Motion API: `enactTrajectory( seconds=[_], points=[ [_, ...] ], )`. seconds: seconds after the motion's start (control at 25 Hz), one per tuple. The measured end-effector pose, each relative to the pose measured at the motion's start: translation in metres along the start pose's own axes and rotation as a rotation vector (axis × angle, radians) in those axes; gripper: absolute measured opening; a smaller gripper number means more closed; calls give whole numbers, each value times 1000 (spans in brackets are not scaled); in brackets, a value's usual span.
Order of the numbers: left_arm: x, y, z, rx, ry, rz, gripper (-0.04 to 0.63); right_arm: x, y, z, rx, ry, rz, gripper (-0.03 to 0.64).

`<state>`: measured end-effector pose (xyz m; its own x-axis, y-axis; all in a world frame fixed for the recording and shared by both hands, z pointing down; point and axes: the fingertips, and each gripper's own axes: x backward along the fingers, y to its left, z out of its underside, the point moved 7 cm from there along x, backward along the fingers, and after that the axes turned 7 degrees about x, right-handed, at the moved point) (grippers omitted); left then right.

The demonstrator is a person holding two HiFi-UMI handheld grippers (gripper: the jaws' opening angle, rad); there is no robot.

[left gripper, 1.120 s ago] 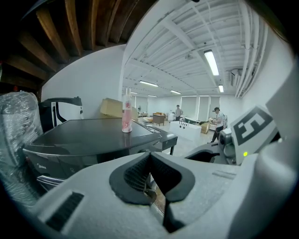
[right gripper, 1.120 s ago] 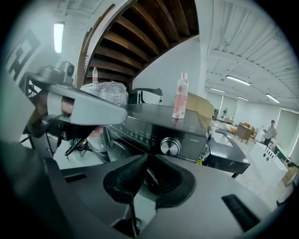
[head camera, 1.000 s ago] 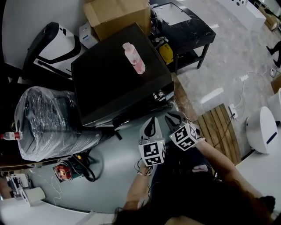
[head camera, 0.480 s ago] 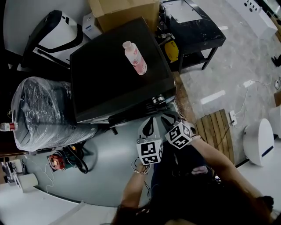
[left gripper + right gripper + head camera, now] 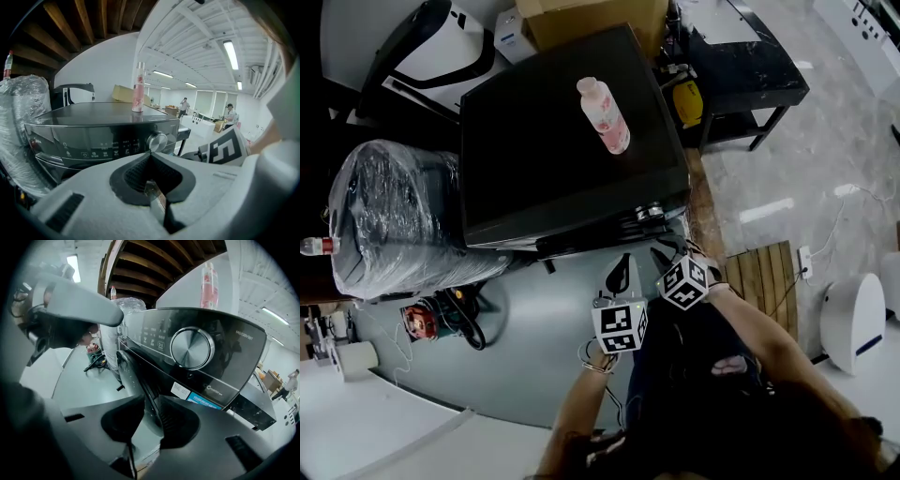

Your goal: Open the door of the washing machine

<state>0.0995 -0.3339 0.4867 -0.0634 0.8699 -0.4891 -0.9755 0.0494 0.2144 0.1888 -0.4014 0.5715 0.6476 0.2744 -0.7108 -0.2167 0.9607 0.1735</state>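
Note:
The dark washing machine stands in front of me with a pink bottle on its top. Both grippers hang low before its front panel. My right gripper is under the round dial. The curved edge of the door runs in between its jaws. These jaws have just been opening, and floor shows between the edge and one jaw. My left gripper is shut and empty just to the left, facing the control panel.
A plastic-wrapped bundle leans against the machine's left side. A red tool with cables lies on the floor below it. A cardboard box and a black table stand behind, and a wooden slat mat lies to the right.
Both grippers have sunk lower in front of the machine, the right one more. The head view has shifted, so the machine sits higher in the picture.

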Motion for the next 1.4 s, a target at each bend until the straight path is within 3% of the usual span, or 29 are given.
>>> enactTrajectory(
  seconds=[0.68, 0.96, 1.4],
  points=[
    [-15, 17, 20, 66, 42, -34, 12, -65, 1, 26, 141, 120, -80, 98],
    [-20, 27, 20, 120, 34, -66, 12, -81, 1, 26, 192, 139, -107, 92],
    [-15, 33, 25, 133, 39, -80, 12, -76, 15, 29, 260, 127, -112, 81]
  ],
)
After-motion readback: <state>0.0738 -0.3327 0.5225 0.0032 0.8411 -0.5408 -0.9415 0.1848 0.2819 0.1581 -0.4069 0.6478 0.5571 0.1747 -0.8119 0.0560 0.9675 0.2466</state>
